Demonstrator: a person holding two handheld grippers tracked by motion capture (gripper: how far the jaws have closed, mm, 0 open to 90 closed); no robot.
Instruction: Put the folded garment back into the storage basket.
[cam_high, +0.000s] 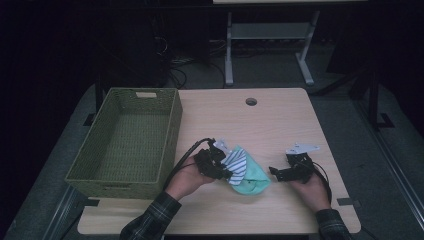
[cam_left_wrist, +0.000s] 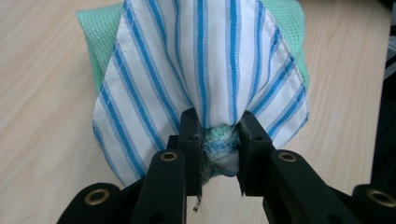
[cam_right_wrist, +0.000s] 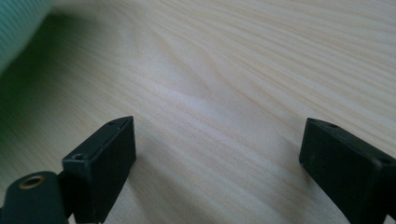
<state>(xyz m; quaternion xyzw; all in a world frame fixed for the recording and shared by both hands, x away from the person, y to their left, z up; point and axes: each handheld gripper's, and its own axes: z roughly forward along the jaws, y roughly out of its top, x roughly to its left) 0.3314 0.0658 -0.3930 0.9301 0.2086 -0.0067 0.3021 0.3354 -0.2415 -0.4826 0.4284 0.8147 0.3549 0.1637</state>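
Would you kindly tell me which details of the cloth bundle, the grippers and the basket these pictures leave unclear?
- Green cloth: left gripper view, mostly hidden behind the striped cloth.
- Same green cloth: right gripper view, cut off by the corner and blurred.
- Left gripper: high view, too small and dark to read its jaws.
- Right gripper: likewise in the high view.
- Basket: high view, near wall hides part of its floor.

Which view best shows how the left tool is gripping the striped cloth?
The left gripper view: the left tool has its jaws shut on a bunched fold of the striped cloth, green cloth behind it. The high view shows the grip small and dim. The right gripper view catches a blurred green edge.
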